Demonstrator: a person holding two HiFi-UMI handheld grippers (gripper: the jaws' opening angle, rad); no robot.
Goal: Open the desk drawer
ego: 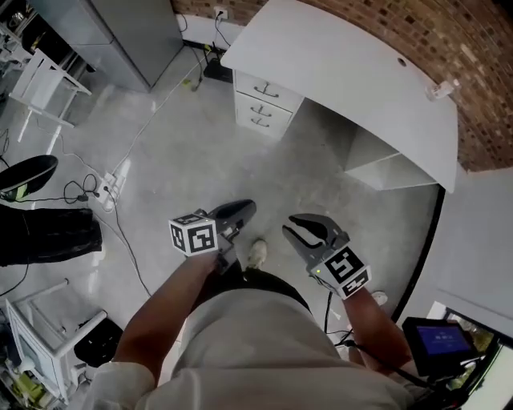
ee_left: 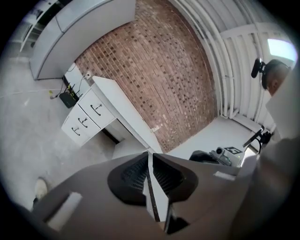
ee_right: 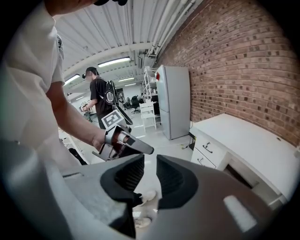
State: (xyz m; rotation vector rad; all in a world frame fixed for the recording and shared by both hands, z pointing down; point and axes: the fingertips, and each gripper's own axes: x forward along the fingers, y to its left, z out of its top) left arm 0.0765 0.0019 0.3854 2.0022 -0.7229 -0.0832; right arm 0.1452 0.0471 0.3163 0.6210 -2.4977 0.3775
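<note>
1. Bare concrete floor (ego: 184,160) here, with a brick wall (ego: 449,40) at 1 o'clock. One white desk (ego: 345,72) stands against it.
2. Under the desk's left end sits one stack of three drawers (ego: 264,100). All look shut, and each handle runs crosswise.
3. Two grippers are up. The left gripper (ego: 248,207) is pinched together on nothing, and the right gripper (ego: 290,226) is narrowly parted and empty.
4. The drawers lie at 12 o'clock, well apart from both. The left looks slightly nearer, but its jaws would need to spread first.

Brick wall (ego: 377,22), pale concrete floor (ego: 264,164)
</note>
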